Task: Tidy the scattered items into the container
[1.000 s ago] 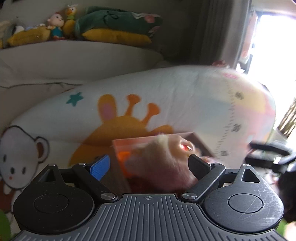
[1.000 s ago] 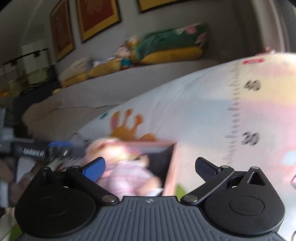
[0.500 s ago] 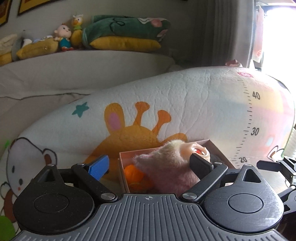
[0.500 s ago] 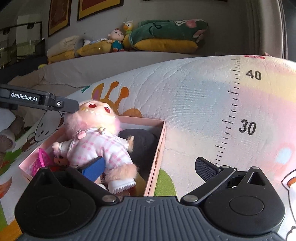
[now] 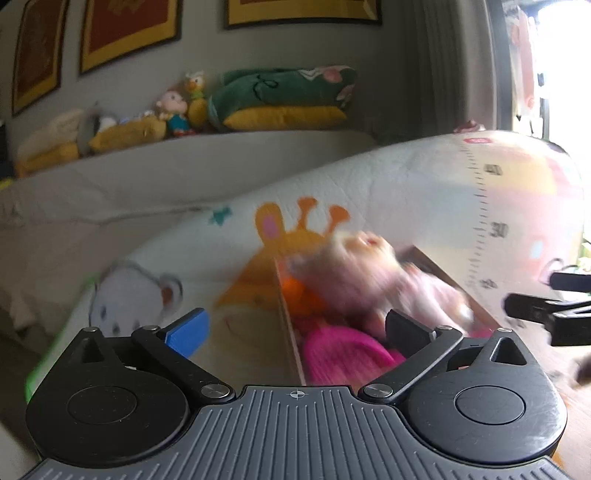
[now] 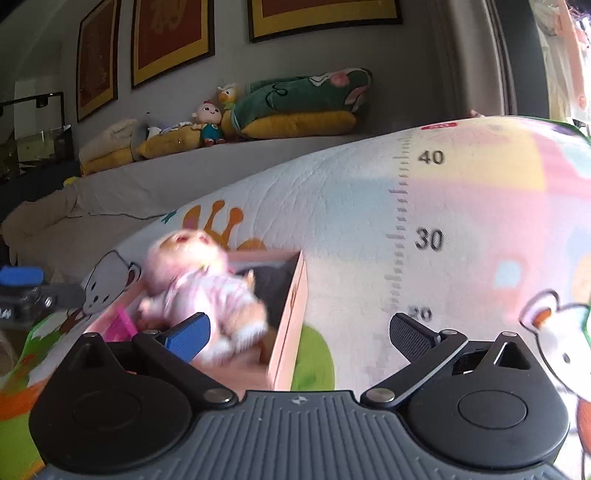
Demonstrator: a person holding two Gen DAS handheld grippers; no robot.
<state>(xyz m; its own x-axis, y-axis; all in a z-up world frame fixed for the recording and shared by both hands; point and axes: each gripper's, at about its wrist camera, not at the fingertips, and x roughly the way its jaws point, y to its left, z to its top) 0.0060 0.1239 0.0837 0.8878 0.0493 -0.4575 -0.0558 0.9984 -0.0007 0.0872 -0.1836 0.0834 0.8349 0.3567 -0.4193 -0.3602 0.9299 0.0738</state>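
A pink open box [image 6: 291,295] rests on the printed play mat [image 6: 351,206]. Inside it lies a fluffy pink doll [image 6: 199,280] in a checked outfit, beside a dark item [image 6: 273,288] and a magenta toy [image 6: 120,326]. The left wrist view shows the same box [image 5: 290,325] with the blurred doll [image 5: 365,277], an orange item [image 5: 295,291] and a magenta item [image 5: 343,354]. My left gripper [image 5: 295,328] is open and empty, over the box's near wall. My right gripper [image 6: 297,328] is open and empty, near the box's right wall.
A grey sofa [image 6: 207,170] runs behind the mat, with cushions [image 6: 303,103] and small dolls [image 6: 208,123] on its back ledge. Framed pictures [image 6: 170,33] hang on the wall. A bright window [image 5: 565,66] is at the right. The other gripper [image 5: 546,310] shows at the right edge.
Both grippers have pulled back and lifted away from the box, staying open. The doll stays in the box; the view is motion-blurred.
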